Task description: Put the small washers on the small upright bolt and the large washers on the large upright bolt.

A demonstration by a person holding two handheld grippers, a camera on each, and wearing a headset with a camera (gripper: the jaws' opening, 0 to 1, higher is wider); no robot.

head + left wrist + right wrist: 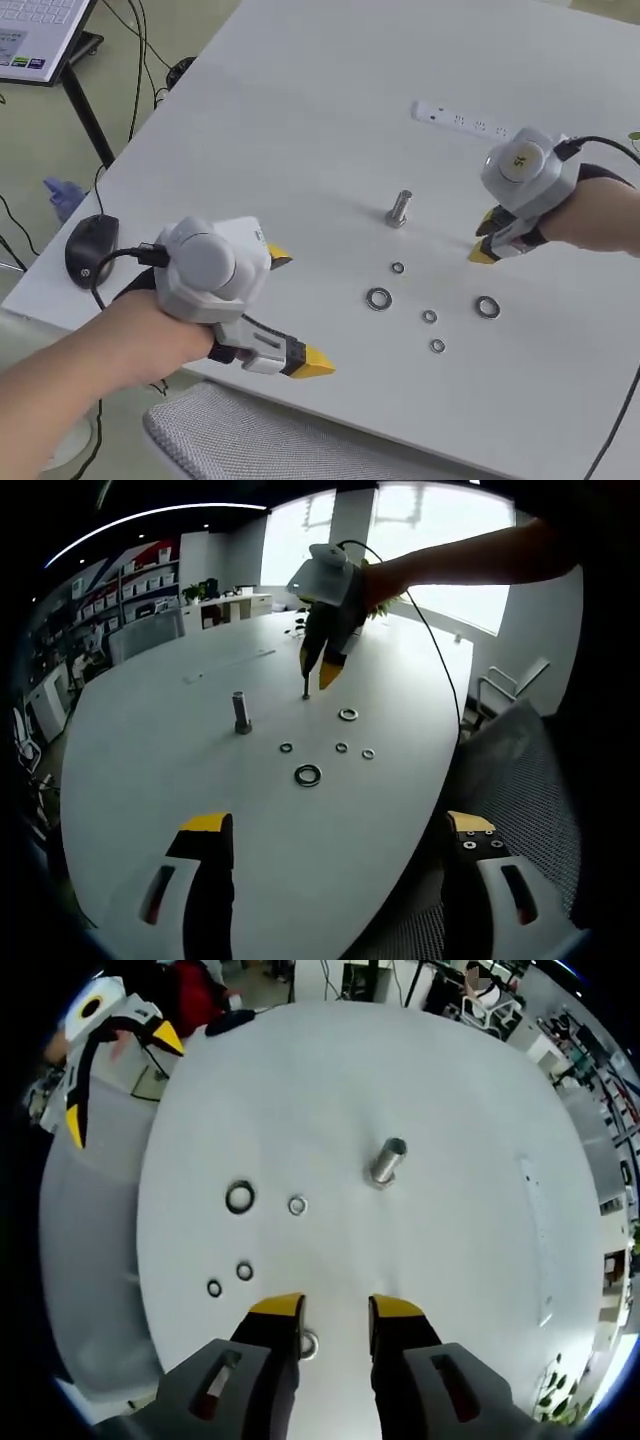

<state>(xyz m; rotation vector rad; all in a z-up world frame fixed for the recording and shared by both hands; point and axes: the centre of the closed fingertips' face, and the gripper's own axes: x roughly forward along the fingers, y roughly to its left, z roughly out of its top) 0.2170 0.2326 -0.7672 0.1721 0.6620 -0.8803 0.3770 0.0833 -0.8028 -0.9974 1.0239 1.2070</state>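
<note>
Here's the white desk (300, 130), slanting wide across the head view. A grey mesh chair (230, 440) sits against its edge at 6 o'clock, and a laptop (30, 30) rests on a dark stand beside it at 10 o'clock.

The left gripper (298, 312) hangs over the desk's edge at 7 o'clock. Its jaws are spread wide with nothing between them, and its own view shows the same. At 3 o'clock the right gripper (485, 236) points down at the desk, jaws a narrow gap apart and holding nothing.

A white power strip (465, 120) lies flat at 1 o'clock. A black mouse (90, 248) sits at 9 o'clock near the desk's corner.

Now the work. The large bolt (399, 208) stands upright mid-desk, apart from both grippers, and all five washers lie flat on the desk.

Take the bolt as the dial's centre:
- The left large washer (379, 299) is at 6 o'clock, a touch toward 7.
- The right large washer (487, 307) is between 4 and 5 o'clock, just below the right gripper's tips. In the right gripper view it peeks out beside one jaw's inner edge.
- The top small washer (398, 268) sits close in at 6 o'clock.
- The middle small washer (429, 317) and the bottom small washer (437, 346) lie farther out between 5 and 6 o'clock. They are near each other, between the two large washers.
</note>
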